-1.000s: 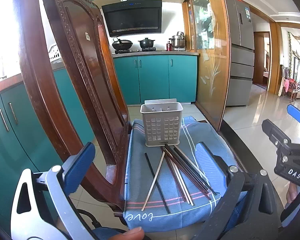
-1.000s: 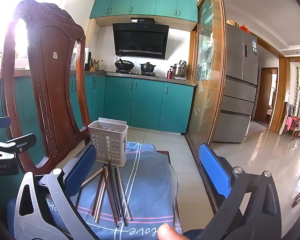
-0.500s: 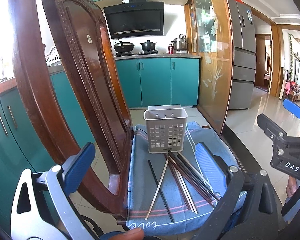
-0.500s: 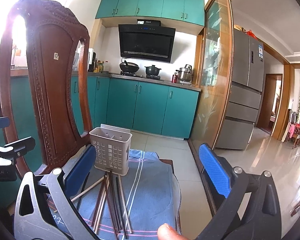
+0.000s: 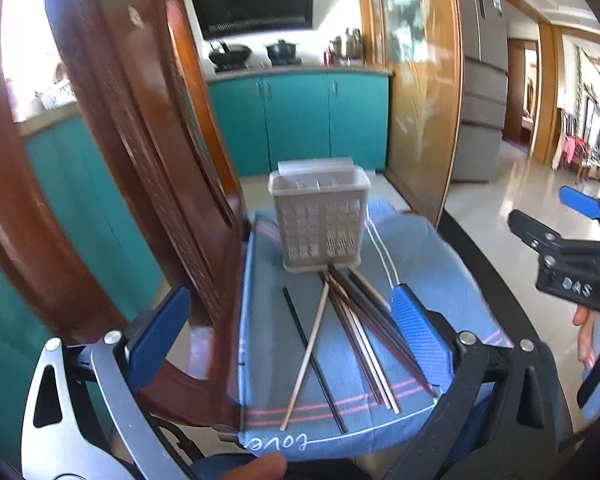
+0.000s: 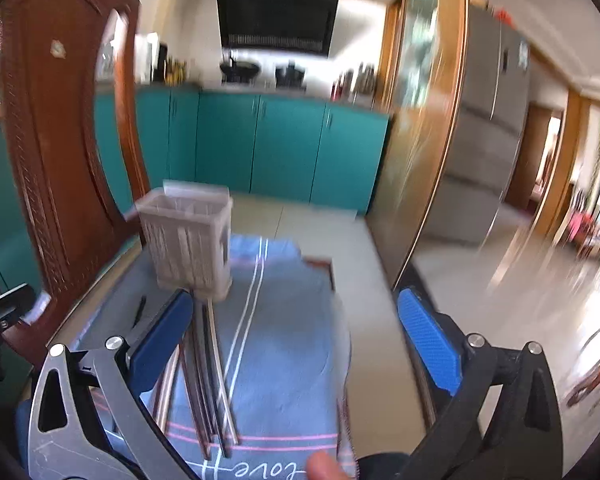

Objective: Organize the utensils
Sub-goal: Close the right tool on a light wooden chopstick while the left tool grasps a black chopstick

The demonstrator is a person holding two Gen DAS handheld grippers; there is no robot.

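Left wrist view: left gripper point(image 5: 288, 330) spread wide, nothing held, hovering over the near end of the blue cloth point(image 5: 424, 256). Chopsticks point(image 5: 364, 332) fanned out loose at frame centre, far tips touching or just under the base of the grey holder point(image 5: 319, 216) standing upright at the cloth's far end. One pale stick point(image 5: 306, 354) and one black stick point(image 5: 314, 360) crossed, lying apart to the left of the bundle. Probably step one — approach for the first pick, holder looking empty though its inside only partly visible. Next move calls for lowering onto a single stick and closing along its length — thin, flat on soft cloth, likely to roll or slip. Chair back point(image 5: 112, 160) crowding the left half of frame, close to the left finger; cloth's printed hem at lower centre marking the near seat edge. Right gripper point(image 5: 572, 248) at right edge, well off the seat.

Right wrist view: heavy motion blur. Right gripper point(image 6: 296, 344) also spread wide and empty, left finger overlapping the bundle point(image 6: 204, 364) in lower left of frame. Holder point(image 6: 188, 240) left of centre, just beside the chair back point(image 6: 60, 140). Open cloth at centre, seat edge then bare floor point(image 6: 480, 280) to the right — plenty of room on that side, little on the left. Cannot tell how many sticks in the bundle.
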